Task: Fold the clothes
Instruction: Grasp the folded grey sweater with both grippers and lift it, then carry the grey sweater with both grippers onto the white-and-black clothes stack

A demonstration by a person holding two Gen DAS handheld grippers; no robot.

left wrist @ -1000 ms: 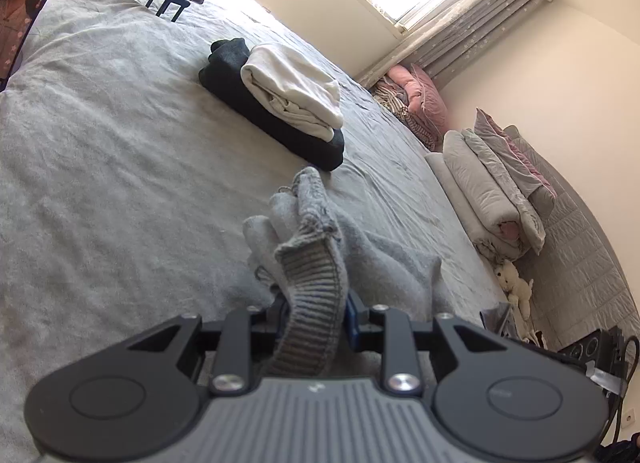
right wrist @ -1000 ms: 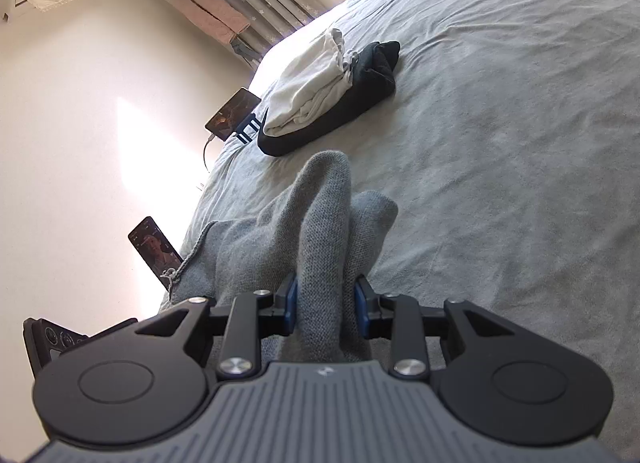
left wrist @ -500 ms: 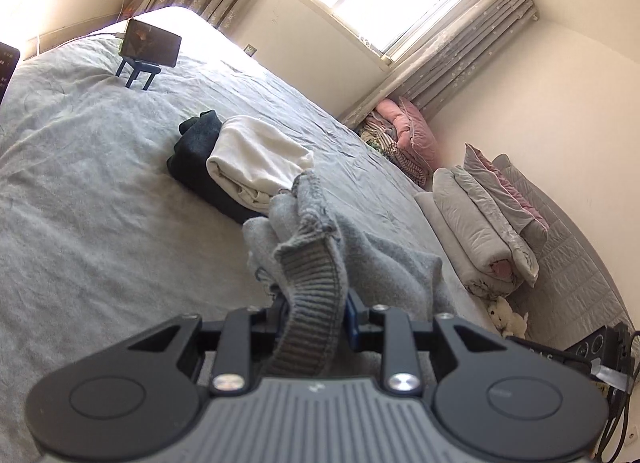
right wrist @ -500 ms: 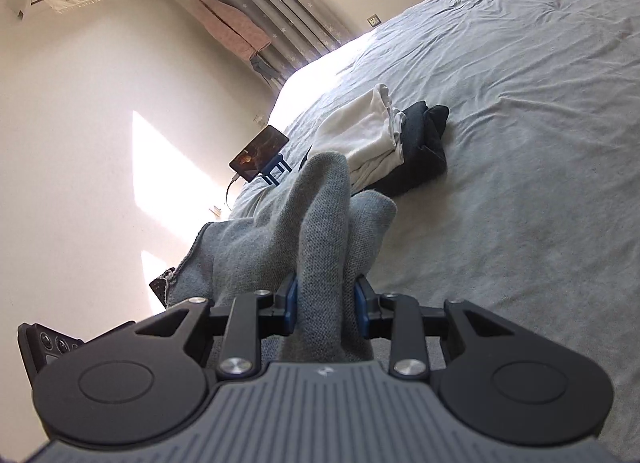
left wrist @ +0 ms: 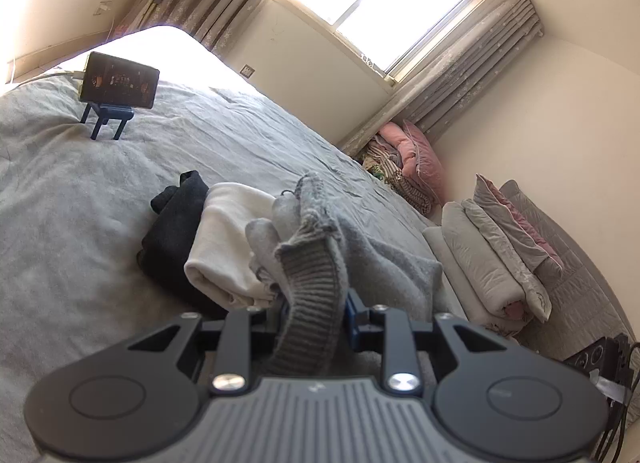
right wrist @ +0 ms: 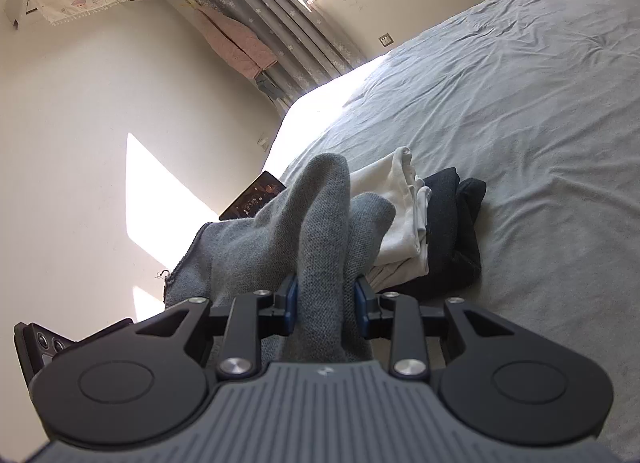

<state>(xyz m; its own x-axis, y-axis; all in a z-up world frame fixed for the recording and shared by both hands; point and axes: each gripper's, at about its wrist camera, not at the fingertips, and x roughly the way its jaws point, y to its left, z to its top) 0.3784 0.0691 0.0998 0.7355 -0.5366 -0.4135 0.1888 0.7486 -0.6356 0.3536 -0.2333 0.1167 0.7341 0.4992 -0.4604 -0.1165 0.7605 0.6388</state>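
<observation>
Grey knit sweater [left wrist: 312, 263]: clamped by left gripper [left wrist: 314, 313] and right gripper [right wrist: 326, 299], just beside folded white garment [left wrist: 224, 239] on black one [left wrist: 172, 223]. No legible writing.

The right claw [right wrist: 326, 301] pinches a bunched grey sweater [right wrist: 316, 231] above folded white [right wrist: 400, 219] and dark clothes [right wrist: 452, 231].
</observation>
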